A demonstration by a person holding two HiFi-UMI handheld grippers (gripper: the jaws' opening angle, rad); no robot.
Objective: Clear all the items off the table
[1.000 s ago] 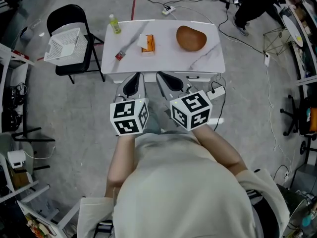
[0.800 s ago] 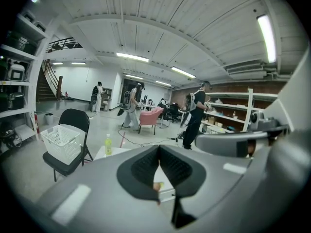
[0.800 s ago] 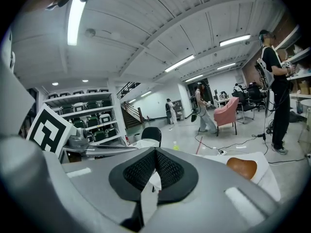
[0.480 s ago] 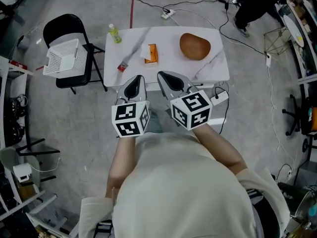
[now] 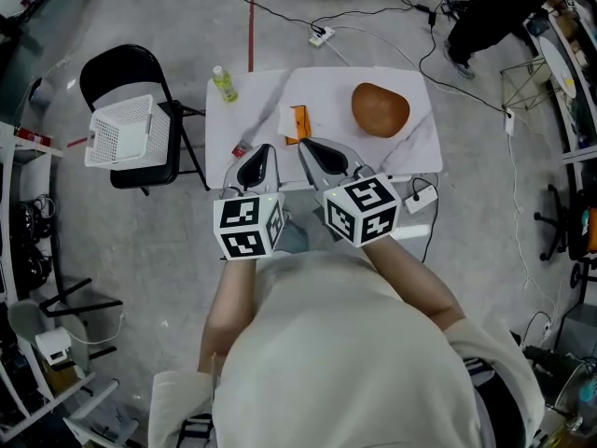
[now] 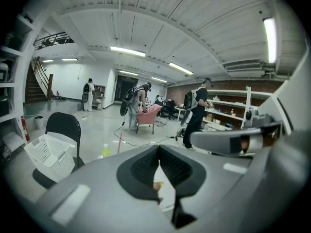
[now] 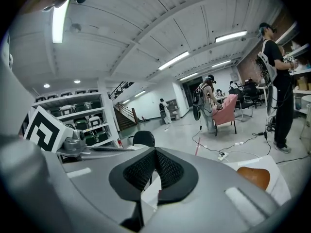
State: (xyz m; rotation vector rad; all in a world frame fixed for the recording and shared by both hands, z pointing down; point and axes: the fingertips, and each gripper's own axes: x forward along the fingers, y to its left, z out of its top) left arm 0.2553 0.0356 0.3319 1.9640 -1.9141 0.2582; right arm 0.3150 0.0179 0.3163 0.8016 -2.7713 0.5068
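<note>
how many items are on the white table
4: green bottle at the far left corner, orange packet mid-table, brown bowl on the right, red-tipped tool at the near edge, partly behind the left gripper. More may be hidden.

Bright, even indoor light comes from long ceiling tubes overhead. The white counter glares mildly; shadows under it are soft. Both gripper views bulge fisheye-style with black corners, and my left tongs and right tongs look blurred up close.
</note>
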